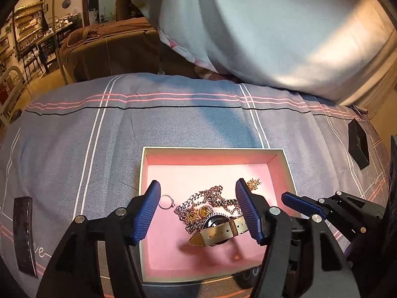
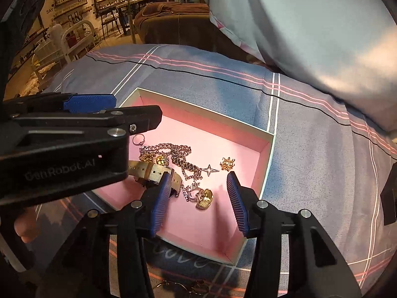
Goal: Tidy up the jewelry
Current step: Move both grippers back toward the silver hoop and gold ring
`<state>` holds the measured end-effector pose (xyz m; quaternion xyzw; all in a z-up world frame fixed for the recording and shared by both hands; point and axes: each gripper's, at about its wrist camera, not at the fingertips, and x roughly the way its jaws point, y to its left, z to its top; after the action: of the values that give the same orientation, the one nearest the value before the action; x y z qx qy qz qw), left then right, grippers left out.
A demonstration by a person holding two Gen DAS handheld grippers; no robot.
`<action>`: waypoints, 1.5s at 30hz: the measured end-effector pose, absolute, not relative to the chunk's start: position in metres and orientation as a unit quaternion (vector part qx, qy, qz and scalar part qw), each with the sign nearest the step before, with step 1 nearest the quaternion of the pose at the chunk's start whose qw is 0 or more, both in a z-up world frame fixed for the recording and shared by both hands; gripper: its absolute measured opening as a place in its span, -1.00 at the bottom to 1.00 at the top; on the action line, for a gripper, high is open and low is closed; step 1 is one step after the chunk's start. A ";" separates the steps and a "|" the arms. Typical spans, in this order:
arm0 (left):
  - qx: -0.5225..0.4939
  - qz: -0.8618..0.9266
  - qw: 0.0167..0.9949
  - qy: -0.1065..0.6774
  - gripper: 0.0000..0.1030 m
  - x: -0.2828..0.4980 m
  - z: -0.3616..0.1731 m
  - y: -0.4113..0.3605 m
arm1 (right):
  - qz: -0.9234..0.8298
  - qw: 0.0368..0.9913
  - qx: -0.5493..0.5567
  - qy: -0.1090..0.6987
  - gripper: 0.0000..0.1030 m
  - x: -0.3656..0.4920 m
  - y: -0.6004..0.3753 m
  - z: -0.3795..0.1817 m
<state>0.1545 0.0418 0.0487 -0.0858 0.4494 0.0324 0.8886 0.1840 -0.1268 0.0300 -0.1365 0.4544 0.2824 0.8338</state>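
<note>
A pink-lined open box (image 1: 213,150) (image 2: 269,146) lies on the bed. In it lie a silver ring (image 1: 165,201) (image 2: 138,139), tangled chains (image 1: 211,197) (image 2: 173,150), a watch with a beige strap (image 1: 218,231) (image 2: 153,170), gold earrings (image 1: 202,211) (image 2: 205,197) and a gold brooch (image 1: 254,183) (image 2: 227,163). My left gripper (image 1: 198,195) is open and empty, low over the ring, chains and watch. My right gripper (image 2: 199,186) is open and empty over the box's near right part, around the gold earring; it also shows in the left wrist view (image 1: 301,203).
The box rests on a blue-grey striped bedspread (image 1: 173,119) (image 2: 310,149). A large pale pillow (image 1: 273,29) (image 2: 322,24) lies behind. A dark flat object (image 1: 23,233) lies left, a black box (image 1: 357,145) right. More jewelry (image 2: 181,286) lies on the bedspread in front of the box.
</note>
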 end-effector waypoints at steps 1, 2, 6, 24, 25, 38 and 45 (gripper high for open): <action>-0.087 0.030 0.889 0.448 0.22 0.155 0.051 0.042 | 0.283 0.834 -0.135 0.454 -0.08 0.183 -0.127 0.031; -0.085 0.030 0.890 0.447 0.23 0.154 0.054 0.042 | 0.282 0.836 -0.134 0.451 -0.08 0.183 -0.128 0.033; -0.083 0.034 0.893 0.440 0.26 0.151 0.061 0.042 | 0.279 0.839 -0.133 0.448 -0.08 0.178 -0.132 0.039; -0.012 -0.045 0.891 0.452 0.88 0.031 0.011 -0.008 | 0.148 0.871 -0.135 0.449 0.65 0.060 -0.277 -0.030; 0.005 -0.056 0.888 0.457 0.88 0.024 0.003 -0.020 | 0.130 0.875 -0.135 0.446 0.67 0.057 -0.285 -0.033; 0.096 -0.083 0.868 0.480 0.90 0.028 -0.056 -0.100 | 0.116 0.873 -0.028 0.473 0.89 0.057 -0.320 -0.050; 0.067 -0.029 0.877 0.476 0.90 0.023 -0.051 -0.054 | 0.154 0.865 -0.087 0.470 0.89 0.064 -0.274 -0.048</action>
<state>0.0226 -0.0539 -0.0510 0.0667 0.4755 -0.0294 0.8767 0.0635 -0.2745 -0.0475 -0.0870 0.4697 0.1537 0.8650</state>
